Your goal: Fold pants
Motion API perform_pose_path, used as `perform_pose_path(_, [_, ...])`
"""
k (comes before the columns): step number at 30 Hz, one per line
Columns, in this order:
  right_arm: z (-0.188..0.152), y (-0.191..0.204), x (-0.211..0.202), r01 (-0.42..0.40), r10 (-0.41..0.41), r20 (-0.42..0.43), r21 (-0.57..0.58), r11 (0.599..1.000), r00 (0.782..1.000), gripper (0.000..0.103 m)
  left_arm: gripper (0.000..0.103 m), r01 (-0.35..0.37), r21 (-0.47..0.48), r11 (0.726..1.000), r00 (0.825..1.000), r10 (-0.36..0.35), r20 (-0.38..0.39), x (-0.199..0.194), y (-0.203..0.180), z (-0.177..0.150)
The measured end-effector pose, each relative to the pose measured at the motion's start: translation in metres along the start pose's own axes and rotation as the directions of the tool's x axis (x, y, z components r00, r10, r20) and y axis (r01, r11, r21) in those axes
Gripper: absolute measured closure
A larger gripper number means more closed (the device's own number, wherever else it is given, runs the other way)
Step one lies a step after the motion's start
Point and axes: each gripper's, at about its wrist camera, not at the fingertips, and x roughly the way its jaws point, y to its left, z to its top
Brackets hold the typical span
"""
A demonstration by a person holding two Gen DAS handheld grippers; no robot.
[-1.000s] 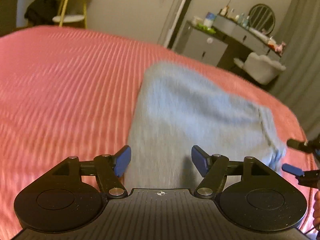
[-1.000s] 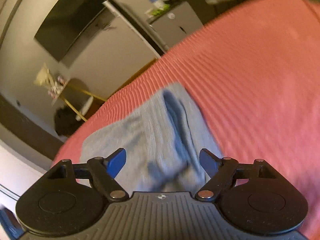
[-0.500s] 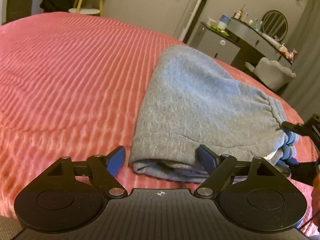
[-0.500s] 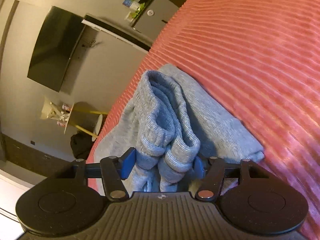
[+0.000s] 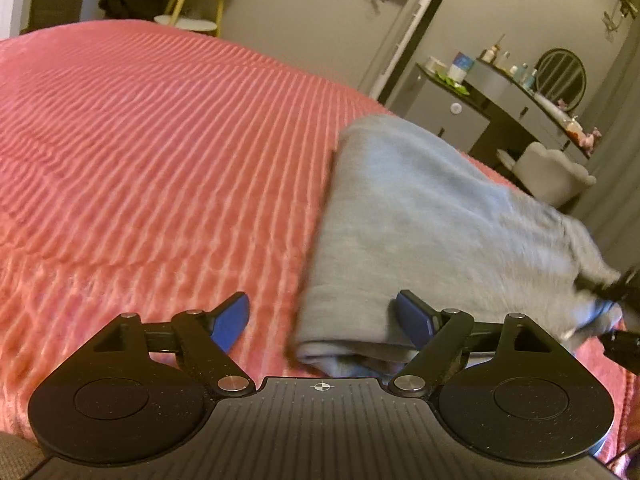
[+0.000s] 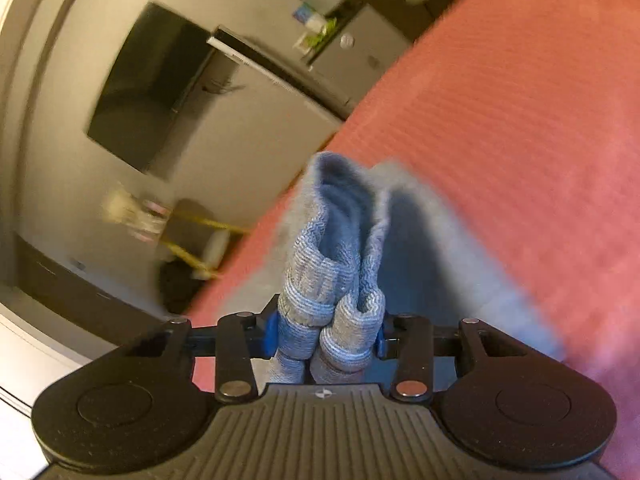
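Note:
The grey sweatpants (image 5: 420, 216) lie folded on the pink ribbed bedspread (image 5: 160, 152). My left gripper (image 5: 322, 322) is open, its blue fingers on either side of the near folded corner, with nothing held. My right gripper (image 6: 324, 332) is shut on the bunched ribbed waistband of the pants (image 6: 332, 276) and holds it lifted above the bed (image 6: 500, 120). The right gripper also shows at the right edge of the left wrist view (image 5: 616, 312), gripping the far end of the pants.
A grey dresser with bottles and a round mirror (image 5: 520, 92) stands beyond the bed, with a white chair (image 5: 556, 172) beside it. A gold-legged side table (image 5: 188, 20) and dark clothing stand far left. A dark screen (image 6: 148, 84) hangs on the wall.
The right gripper closed on the waistband and has lifted it off the bed. The left gripper shifted left, still open at the near corner.

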Motion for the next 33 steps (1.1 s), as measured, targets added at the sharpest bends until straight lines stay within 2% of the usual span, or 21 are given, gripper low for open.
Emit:
perform_pose_path(2, [-0.009,0.005,0.016,0.159,-0.162,-0.005,-0.160,0.974,0.987,0.059,0.017,-0.001,0.002,1.000,1.000,0.001,-0.003,0.001,-0.001,0.000])
perform_pose_path(4, [-0.012,0.003,0.019,0.159,-0.163,-0.014,-0.167,0.973,0.986,0.056,0.017,-0.013,0.013,1.000,1.000,0.013,0.006,0.001,-0.002,-0.001])
perform_pose_path(6, [-0.006,0.008,0.014,0.172,-0.175,-0.007,-0.146,0.974,0.985,0.045,0.017,-0.017,0.016,1.000,1.000,0.017,0.010,0.001,-0.003,-0.001])
perform_pose_path(8, [-0.005,0.009,-0.003,0.197,-0.193,0.042,-0.147,0.969,0.980,0.038,0.017,-0.021,0.017,1.000,1.000,0.021,0.014,0.001,-0.004,-0.001])
perform_pose_path(12, [-0.007,0.029,-0.026,0.233,-0.197,0.167,-0.237,0.943,0.966,0.038,0.017,-0.033,0.016,0.999,0.999,0.033,0.028,0.003,-0.005,-0.002])
perform_pose_path(14, [-0.011,0.038,-0.033,0.204,-0.146,0.207,-0.301,0.932,0.967,0.038,0.017,-0.035,0.018,0.999,0.999,0.035,0.031,0.004,-0.005,-0.001])
perform_pose_path(16, [-0.018,0.051,-0.032,0.150,-0.086,0.179,-0.380,0.913,0.980,0.046,0.017,-0.041,0.027,0.999,0.999,0.040,0.033,0.004,-0.007,-0.001])
perform_pose_path(18, [-0.027,0.061,-0.022,0.106,-0.049,0.134,-0.460,0.881,0.990,0.069,0.020,-0.047,0.018,0.999,0.998,0.046,0.039,0.001,-0.005,0.000])
perform_pose_path(21, [-0.043,0.067,-0.002,0.059,-0.035,0.055,-0.519,0.853,0.998,0.070,0.021,-0.017,0.003,1.000,1.000,0.017,0.021,-0.007,-0.001,0.001])
perform_pose_path(23, [-0.052,0.060,0.014,0.067,-0.092,-0.024,-0.503,0.861,0.996,0.070,0.022,0.017,0.058,0.998,1.000,-0.017,-0.005,-0.014,-0.007,-0.003])
perform_pose_path(25, [-0.055,0.049,0.018,0.053,-0.080,-0.042,-0.456,0.888,0.996,0.070,0.022,0.041,0.161,0.986,0.999,-0.038,-0.018,-0.020,-0.022,-0.012])
perform_pose_path(28, [-0.053,0.043,0.014,0.017,-0.036,-0.041,-0.396,0.918,0.999,0.070,0.022,0.017,0.362,0.932,0.999,0.001,-0.049,-0.015,-0.052,-0.032])
perform_pose_path(30, [-0.053,0.037,0.014,0.006,-0.024,-0.043,-0.377,0.926,0.999,0.070,0.025,-0.058,0.430,0.901,0.998,0.068,-0.008,-0.009,-0.064,-0.040])
perform_pose_path(31, [-0.055,0.037,0.014,0.006,-0.023,-0.041,-0.380,0.925,0.999,0.070,0.025,-0.066,0.421,0.905,0.997,0.075,-0.005,-0.006,-0.065,-0.040])
perform_pose_path(33, [-0.061,0.037,0.017,0.014,-0.030,-0.030,-0.413,0.911,0.999,0.070,0.025,-0.051,0.352,0.935,0.998,0.064,-0.025,-0.001,-0.057,-0.035])
